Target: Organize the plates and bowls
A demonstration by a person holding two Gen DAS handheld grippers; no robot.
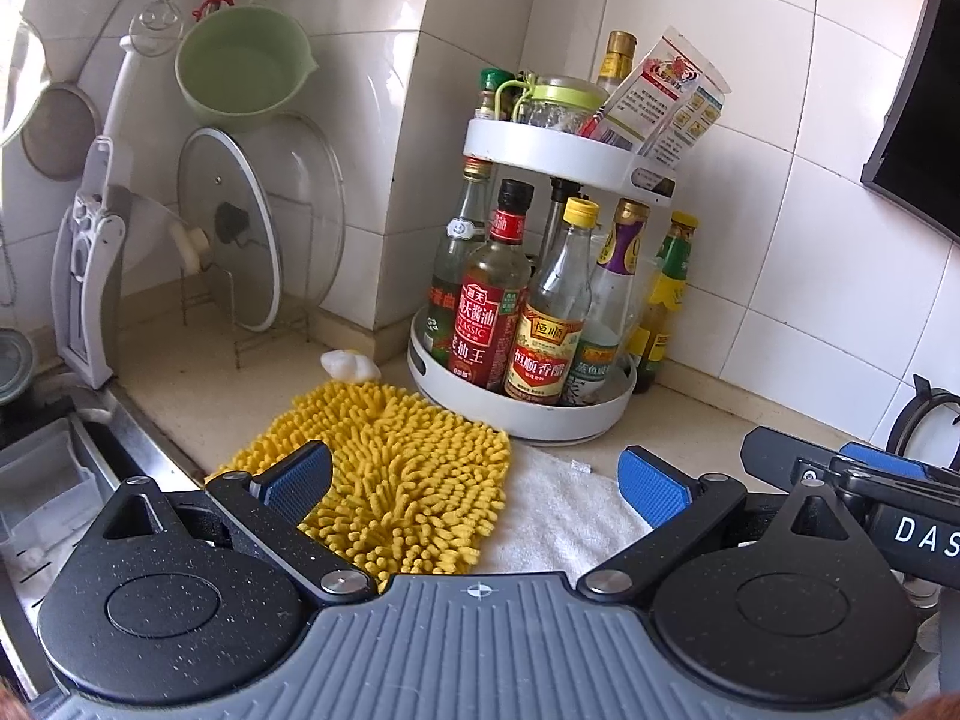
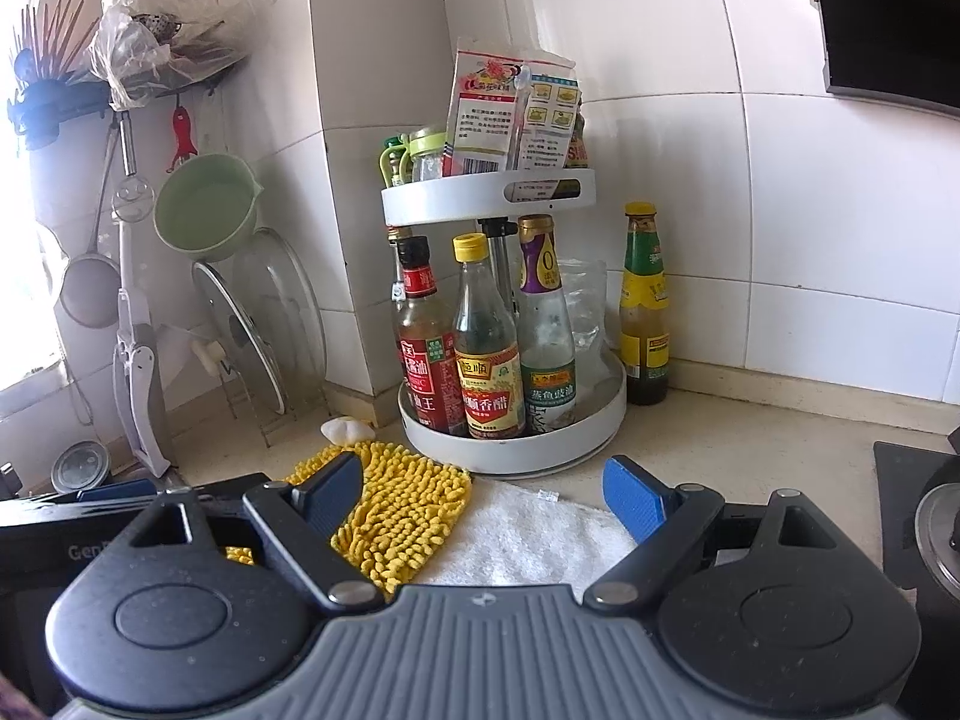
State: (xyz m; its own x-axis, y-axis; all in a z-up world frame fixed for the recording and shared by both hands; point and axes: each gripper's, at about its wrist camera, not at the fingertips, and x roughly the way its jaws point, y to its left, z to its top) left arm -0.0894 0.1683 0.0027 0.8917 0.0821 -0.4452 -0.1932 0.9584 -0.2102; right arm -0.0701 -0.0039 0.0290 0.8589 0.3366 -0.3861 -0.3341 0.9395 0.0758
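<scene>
Your table point(image 1: 708, 420) carries one two-tier white caddy point(image 2: 516, 420) of sauce bottles, one yellow chenille cloth point(image 1: 396, 480) on one white towel point(image 2: 528, 534), two glass lids point(image 1: 240, 228) racked by the wall, and one green bowl point(image 1: 240, 66) hanging above them. Your left tongs point(image 1: 474, 480) and right tongs point(image 2: 486, 492) both gape wide and empty above the cloths, touching nothing.

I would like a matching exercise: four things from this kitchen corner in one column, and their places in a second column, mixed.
Things
1. green bowl
2. yellow cloth
3. glass lid
4. vinegar bottle

Places
A. on the lower tier of the white turntable
B. upright in the wire rack
C. flat on the counter, next to a white towel
D. hanging against the tiled wall

Pairs: 1-D, 2-C, 3-B, 4-A
</scene>
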